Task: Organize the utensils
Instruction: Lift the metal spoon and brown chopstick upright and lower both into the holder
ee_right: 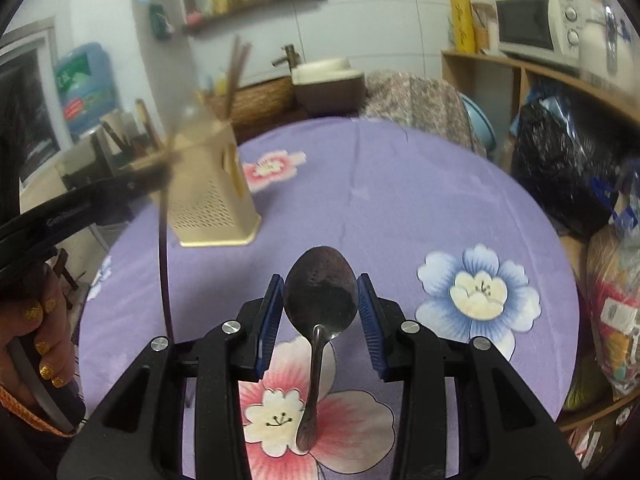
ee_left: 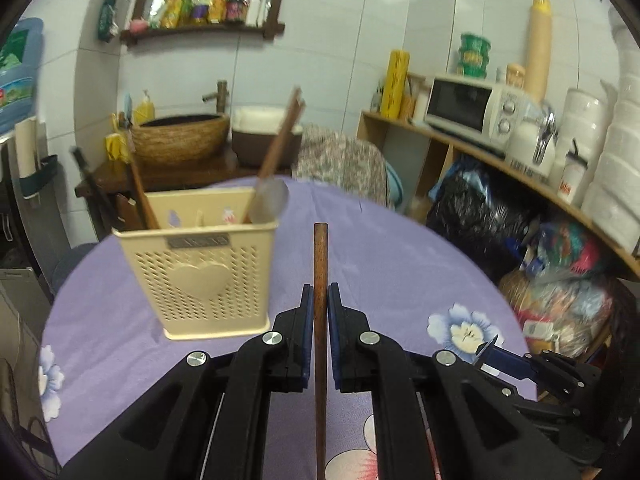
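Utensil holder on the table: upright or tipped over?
Upright. The cream utensil holder stands on its base on the purple tablecloth, with chopsticks and a spoon sticking up out of it.

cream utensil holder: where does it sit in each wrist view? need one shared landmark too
Left wrist: cream utensil holder left of centre, heart front facing the camera, beyond the left gripper.
Right wrist: upper left, blurred, seen corner-on.
Shared landmark: the white microwave on the shelf at right.
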### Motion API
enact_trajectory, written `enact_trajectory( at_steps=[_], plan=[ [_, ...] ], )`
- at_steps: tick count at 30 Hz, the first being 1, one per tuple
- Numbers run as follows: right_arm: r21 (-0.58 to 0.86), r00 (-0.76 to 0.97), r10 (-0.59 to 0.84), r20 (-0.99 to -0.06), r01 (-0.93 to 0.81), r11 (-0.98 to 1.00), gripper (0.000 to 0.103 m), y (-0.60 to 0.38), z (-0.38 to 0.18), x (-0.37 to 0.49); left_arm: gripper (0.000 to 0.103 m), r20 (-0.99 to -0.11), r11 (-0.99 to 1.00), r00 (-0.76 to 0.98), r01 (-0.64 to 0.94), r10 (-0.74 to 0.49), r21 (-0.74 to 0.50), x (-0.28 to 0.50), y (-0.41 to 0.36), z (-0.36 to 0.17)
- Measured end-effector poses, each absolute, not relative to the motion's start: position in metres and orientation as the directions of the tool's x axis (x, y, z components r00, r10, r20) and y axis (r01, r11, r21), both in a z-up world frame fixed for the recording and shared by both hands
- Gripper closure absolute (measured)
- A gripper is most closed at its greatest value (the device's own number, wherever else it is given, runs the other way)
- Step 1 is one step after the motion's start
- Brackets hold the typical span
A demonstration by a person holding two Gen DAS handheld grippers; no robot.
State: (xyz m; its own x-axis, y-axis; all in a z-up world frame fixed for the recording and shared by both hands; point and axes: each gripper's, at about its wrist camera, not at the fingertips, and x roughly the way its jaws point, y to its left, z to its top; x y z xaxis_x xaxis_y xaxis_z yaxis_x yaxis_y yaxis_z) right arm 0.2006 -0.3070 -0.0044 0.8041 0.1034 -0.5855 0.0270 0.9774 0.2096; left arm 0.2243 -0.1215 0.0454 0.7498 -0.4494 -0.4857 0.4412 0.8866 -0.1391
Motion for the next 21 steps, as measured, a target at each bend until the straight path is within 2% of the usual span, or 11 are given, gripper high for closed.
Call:
enact_trajectory(
  at_steps=[6,15,21],
  plan=[
    [0.215,0.819,0.140,-0.556,-0.021,0.976,0.065,-0.297,0.013,0.200,0.095,-0.403,0.895,0.800,0.417,-0.444,-0.158,0.204,-0.096,0.071],
    [0.194,0.816,0.144,-0.560,-0.040,0.980,0.065,-0.286,0.017,0.204,0.095,-0.392,0.891,0.801,0.423,-0.452,-0.164,0.201,-0.090,0.071],
    [0.232,0.799,0.207,-0.564,-0.087,0.969,0.065,-0.285,0.019,0.208,0.095,-0.389,0.887,0.798,0.430,-0.460,-0.167,0.197,-0.086,0.074]
  ],
)
